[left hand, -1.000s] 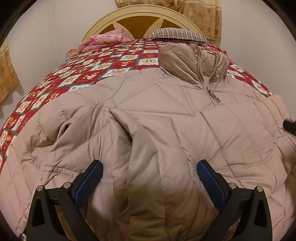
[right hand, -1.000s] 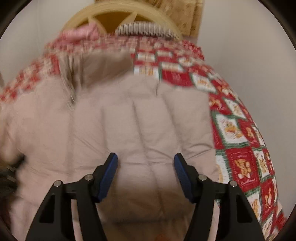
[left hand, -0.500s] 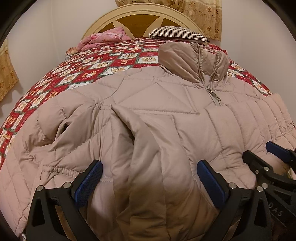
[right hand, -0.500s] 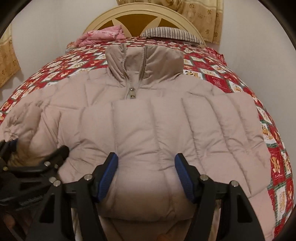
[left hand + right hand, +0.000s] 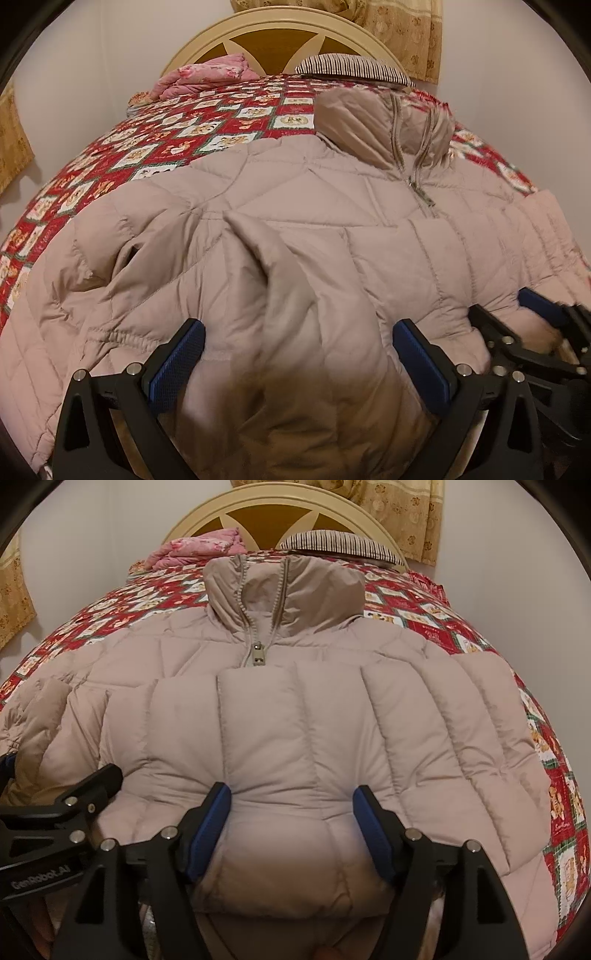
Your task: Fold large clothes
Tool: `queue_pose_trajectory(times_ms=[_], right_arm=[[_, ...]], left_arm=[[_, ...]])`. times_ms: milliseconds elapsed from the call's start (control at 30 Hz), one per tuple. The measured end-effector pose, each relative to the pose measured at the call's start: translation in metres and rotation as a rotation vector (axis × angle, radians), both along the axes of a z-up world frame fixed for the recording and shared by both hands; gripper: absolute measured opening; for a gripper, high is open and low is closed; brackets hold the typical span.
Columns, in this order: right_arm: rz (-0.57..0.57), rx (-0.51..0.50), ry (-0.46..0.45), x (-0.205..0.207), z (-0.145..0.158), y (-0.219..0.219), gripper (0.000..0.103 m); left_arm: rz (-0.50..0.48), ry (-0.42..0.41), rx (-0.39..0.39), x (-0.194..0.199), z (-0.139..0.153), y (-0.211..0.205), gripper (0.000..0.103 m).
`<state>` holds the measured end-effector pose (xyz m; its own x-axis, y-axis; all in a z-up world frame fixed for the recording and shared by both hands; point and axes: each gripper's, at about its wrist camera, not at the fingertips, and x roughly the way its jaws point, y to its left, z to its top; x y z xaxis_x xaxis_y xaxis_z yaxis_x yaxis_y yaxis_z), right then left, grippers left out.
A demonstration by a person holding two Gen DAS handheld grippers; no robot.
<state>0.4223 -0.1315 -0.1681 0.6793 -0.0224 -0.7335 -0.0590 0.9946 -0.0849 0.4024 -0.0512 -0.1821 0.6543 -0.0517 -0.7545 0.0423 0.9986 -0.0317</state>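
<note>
Across the middle of both frames we see the beige quilted jacket, spread flat on the bed with its front up and its collar toward the top of the frame. The zipper is closed up to the base of the collar. In the left wrist view a sleeve is folded over the body of the jacket.

At the bottom centre of the right wrist view, our right gripper has the lower part of the jacket bulging between its blue pads; its jaws are opening, and the pads touch the fabric on both sides. At the bottom of the left wrist view, our left gripper stands wide open over the folded sleeve, and its pads do not press on it.

Under the jacket lies a red patchwork quilt. In the upper part of the frame we see a pink blanket, a striped pillow, the cream headboard and a yellow curtain.
</note>
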Motion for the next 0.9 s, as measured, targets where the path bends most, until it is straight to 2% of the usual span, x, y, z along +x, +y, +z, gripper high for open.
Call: queue_pose_trajectory(times_ms=[167, 233, 400, 500, 633, 767, 900], right_arm=[[-0.004, -0.002, -0.004, 0.000, -0.001, -0.001, 0.075], [-0.006, -0.010, -0.004, 0.000, -0.001, 0.000, 0.075], [-0.009, -0.017, -0.009, -0.001, -0.001, -0.001, 0.076], [-0.009, -0.015, -0.010, -0.001, 0.000, -0.001, 0.076], [-0.009, -0.019, -0.015, -0.002, 0.001, -0.001, 0.076], [-0.009, -0.024, -0.019, -0.003, 0.001, -0.001, 0.076], [-0.012, -0.035, -0.023, -0.005, 0.001, 0.000, 0.076]], left_arm=[[0.073, -0.042, -0.046, -0.029, 0.027, 0.039, 0.102], [0.101, -0.072, -0.040, -0.048, 0.041, 0.063, 0.102], [0.234, -0.156, -0.027, -0.131, 0.067, 0.158, 0.102], [0.360, -0.160, -0.014, -0.185, 0.059, 0.218, 0.102], [0.525, -0.170, -0.006, -0.240, 0.038, 0.280, 0.102], [0.589, -0.144, -0.080, -0.249, 0.017, 0.311, 0.102], [0.562, -0.159, -0.119, -0.235, 0.008, 0.308, 0.097]])
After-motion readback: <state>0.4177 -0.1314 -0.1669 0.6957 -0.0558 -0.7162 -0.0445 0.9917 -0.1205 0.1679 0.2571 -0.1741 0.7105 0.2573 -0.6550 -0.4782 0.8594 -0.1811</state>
